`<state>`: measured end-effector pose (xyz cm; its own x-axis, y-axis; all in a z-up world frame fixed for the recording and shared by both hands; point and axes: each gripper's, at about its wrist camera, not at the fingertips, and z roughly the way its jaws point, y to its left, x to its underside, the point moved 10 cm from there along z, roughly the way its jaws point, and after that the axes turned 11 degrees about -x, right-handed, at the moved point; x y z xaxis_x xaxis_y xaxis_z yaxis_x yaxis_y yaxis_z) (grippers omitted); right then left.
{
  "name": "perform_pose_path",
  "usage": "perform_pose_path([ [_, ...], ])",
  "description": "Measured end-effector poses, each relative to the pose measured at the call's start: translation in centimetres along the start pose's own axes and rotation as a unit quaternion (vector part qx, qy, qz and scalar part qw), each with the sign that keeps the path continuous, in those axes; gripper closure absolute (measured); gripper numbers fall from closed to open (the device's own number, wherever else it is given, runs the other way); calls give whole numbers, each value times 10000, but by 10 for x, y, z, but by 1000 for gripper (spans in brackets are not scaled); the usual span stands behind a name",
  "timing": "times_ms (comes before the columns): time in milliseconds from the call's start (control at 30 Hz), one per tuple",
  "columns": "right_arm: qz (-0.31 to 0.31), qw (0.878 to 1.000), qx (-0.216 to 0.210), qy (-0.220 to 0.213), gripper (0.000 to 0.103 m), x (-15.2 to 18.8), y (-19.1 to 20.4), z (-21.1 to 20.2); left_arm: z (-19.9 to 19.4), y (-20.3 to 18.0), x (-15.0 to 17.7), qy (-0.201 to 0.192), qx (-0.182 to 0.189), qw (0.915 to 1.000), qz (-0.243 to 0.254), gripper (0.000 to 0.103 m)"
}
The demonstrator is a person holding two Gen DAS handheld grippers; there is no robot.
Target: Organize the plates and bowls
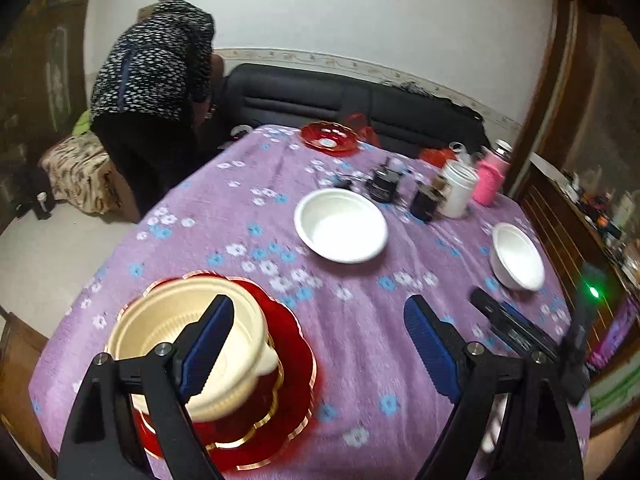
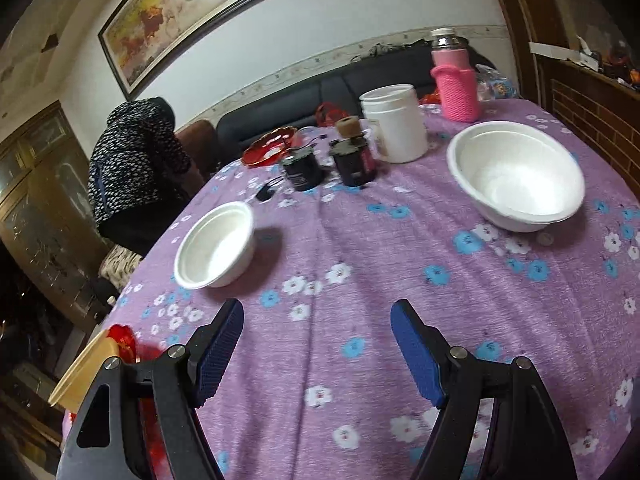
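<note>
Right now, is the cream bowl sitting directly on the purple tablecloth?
No, the cream bowl sits on top of the stacked red plates, which lie on the tablecloth.

My worktop wears a purple cloth with blue and white flowers. Behind it a dark sofa stands against a white wall with a patterned border strip and a framed painting. A person in a speckled top bends over near a wooden cabinet, on a pale floor.
</note>
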<state>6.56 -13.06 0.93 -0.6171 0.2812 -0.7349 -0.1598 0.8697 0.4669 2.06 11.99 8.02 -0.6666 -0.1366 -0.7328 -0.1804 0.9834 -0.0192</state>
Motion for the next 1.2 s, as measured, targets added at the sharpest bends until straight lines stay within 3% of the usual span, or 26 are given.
perform_pose_path([
  [333, 257, 9997, 23, 38, 23, 4, -11, 3, 33, -14, 18, 548, 144, 9984, 41, 17],
  [733, 216, 9993, 293, 13, 23, 3, -24, 6, 45, -7, -48, 29, -40, 9999, 165, 17],
  [800, 212, 9993, 288, 56, 23, 5, -25, 9, 58, -5, -57, 176, -90, 9996, 176, 17],
  [967, 303, 9990, 259, 221, 23, 13, -30, 18, 81, 1, -63, 658, 231, 9976, -25, 17],
  [1200, 342, 9983, 440, 145, 23, 4, -29, 14, 85, 36, -59, 823, 357, 9953, -371, 17],
])
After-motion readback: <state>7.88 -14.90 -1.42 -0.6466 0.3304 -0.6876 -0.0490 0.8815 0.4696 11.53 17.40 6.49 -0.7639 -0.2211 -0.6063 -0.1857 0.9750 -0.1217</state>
